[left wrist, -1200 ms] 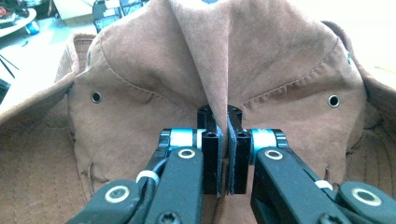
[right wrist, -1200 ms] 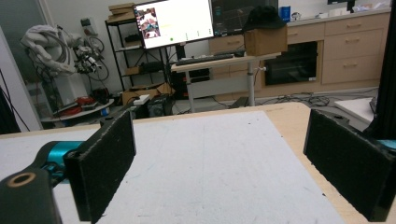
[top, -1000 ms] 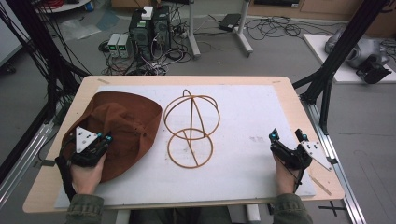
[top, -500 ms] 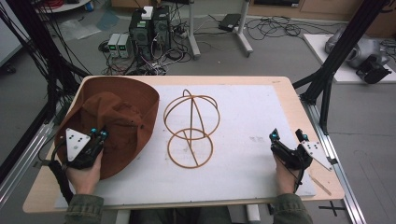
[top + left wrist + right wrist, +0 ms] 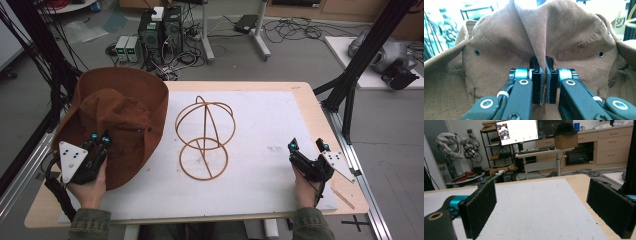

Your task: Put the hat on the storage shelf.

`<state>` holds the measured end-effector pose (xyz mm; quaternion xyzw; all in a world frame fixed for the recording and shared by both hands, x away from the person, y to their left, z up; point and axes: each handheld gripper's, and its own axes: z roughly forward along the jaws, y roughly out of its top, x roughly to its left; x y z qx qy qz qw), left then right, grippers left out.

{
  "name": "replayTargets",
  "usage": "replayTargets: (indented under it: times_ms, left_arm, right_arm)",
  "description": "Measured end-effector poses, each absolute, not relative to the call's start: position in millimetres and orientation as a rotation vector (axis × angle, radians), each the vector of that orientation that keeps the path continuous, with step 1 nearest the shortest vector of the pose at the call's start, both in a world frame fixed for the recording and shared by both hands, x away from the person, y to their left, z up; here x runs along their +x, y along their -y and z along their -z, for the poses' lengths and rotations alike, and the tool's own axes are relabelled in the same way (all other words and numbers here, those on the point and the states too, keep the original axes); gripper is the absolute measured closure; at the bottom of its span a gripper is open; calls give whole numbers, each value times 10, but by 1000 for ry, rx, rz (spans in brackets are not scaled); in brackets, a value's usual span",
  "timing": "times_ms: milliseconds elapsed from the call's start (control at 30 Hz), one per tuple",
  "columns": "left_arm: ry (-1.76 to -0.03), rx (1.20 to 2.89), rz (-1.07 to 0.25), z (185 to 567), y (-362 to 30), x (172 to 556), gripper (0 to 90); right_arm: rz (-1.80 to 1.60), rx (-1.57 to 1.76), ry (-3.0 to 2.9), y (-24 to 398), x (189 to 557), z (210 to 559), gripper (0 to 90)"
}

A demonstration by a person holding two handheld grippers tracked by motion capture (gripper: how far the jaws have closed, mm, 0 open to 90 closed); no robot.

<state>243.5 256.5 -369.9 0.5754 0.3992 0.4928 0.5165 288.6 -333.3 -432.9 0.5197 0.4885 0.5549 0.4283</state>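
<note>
— Where's the hat?
— The brown hat (image 5: 120, 120) sits at nine o'clock on the table (image 5: 300, 100), tilted up, its fabric pinched by the left gripper (image 5: 98, 141).
— The right gripper (image 5: 308, 146)?
— Four o'clock, jaws spread, nothing between.

Left tool (image 5: 98, 140) clamped tight, right tool (image 5: 308, 146) jaws wide apart.

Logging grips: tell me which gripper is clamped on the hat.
The left gripper: its jaws pinch a fold of the brown hat. The right gripper stands open.
</note>
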Motion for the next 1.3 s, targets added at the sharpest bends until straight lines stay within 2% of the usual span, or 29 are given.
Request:
replayTargets:
  times_ms: [200, 633, 1300]
  left_arm:
    - [-936, 1334, -1227, 3654, -2550, 2377, 866]
    - [-879, 1281, -1214, 3488, -2518, 2393, 866]
    - [-776, 1272, -1118, 3215, -2363, 2653, 865]
  right_arm:
    - [-1387, 1301, -1224, 3326, 2886, 4331, 84]
    - [-1384, 1295, -1222, 3328, 2886, 4329, 84]
    - [-1378, 1294, -1226, 3321, 2894, 4331, 84]
